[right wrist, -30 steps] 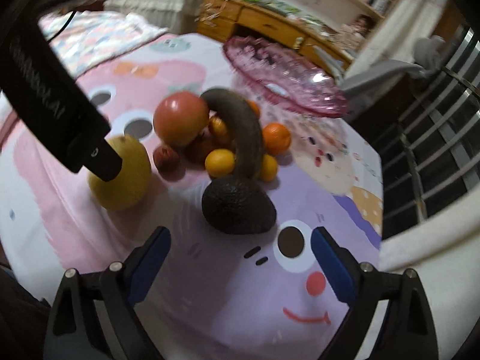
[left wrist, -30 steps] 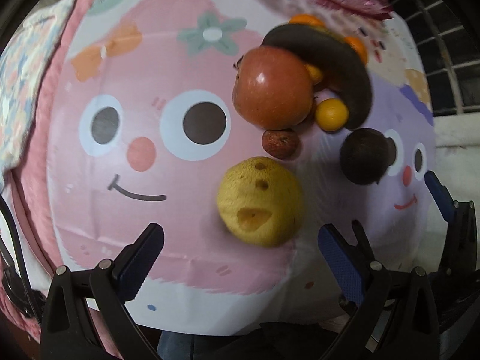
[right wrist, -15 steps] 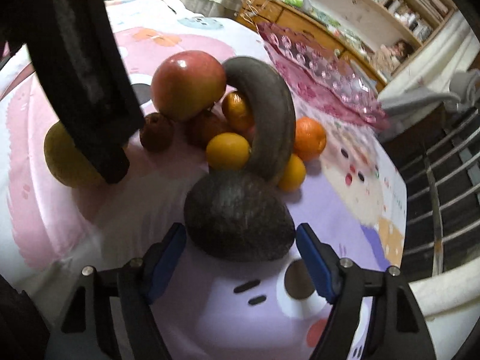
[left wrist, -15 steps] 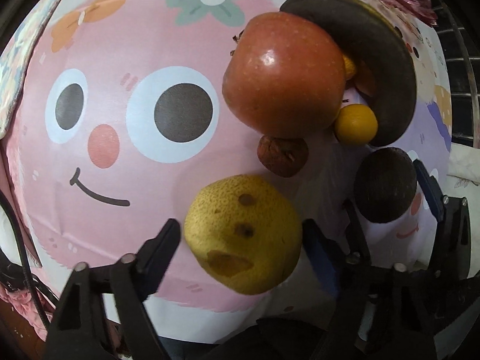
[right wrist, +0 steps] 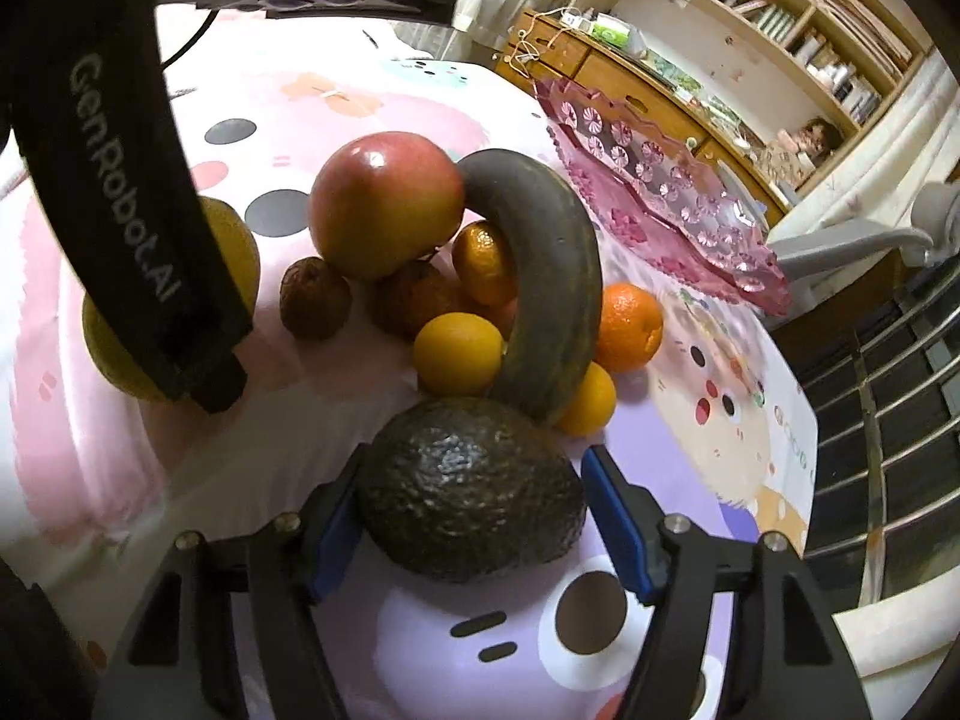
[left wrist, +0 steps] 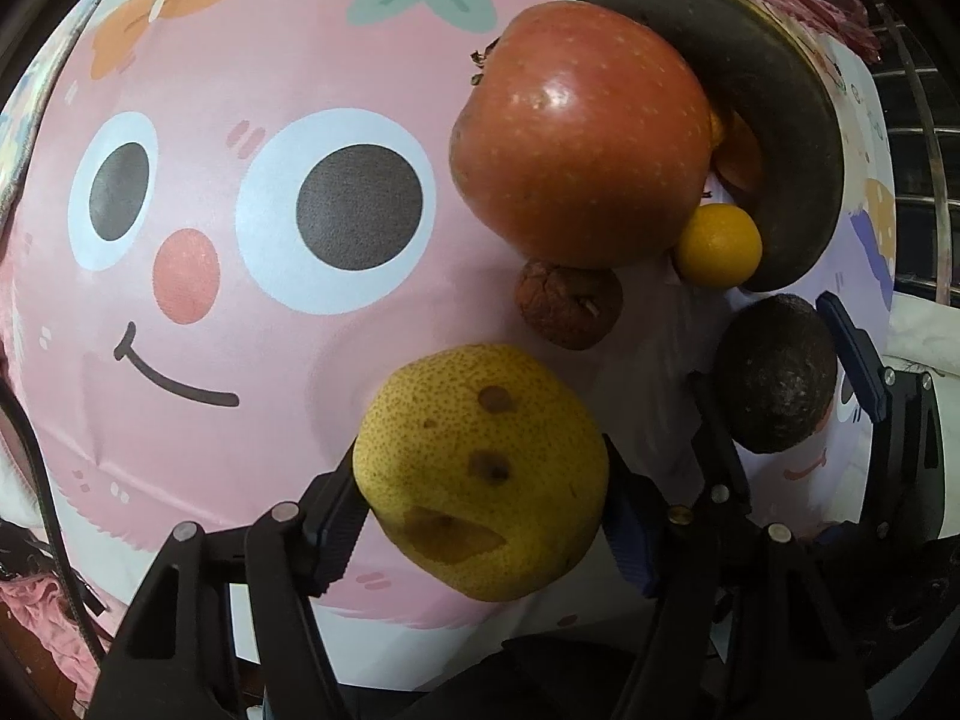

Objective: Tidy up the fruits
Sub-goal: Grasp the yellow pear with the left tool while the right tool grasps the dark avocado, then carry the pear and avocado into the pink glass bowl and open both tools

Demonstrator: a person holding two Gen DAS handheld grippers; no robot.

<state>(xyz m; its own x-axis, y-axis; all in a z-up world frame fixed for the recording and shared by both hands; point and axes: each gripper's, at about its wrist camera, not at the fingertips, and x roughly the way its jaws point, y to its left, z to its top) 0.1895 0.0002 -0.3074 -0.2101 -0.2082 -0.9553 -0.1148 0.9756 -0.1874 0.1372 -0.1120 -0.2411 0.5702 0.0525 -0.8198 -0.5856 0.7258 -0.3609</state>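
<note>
Left gripper (left wrist: 480, 516) jaws are closing around the yellow pear (left wrist: 480, 471), with open tablecloth (left wrist: 252, 324) left of the pear. Right gripper (right wrist: 474, 519) jaws are closing around the avocado (right wrist: 471, 489), right of the pear, close by the table edge (right wrist: 888, 627).

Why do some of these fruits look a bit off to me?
Several look past their best. The yellow pear has brown dents and a sunken bruise. The banana arching over the pile is blackened all over. The small brown fruit beside the red apple is shrivelled.
</note>
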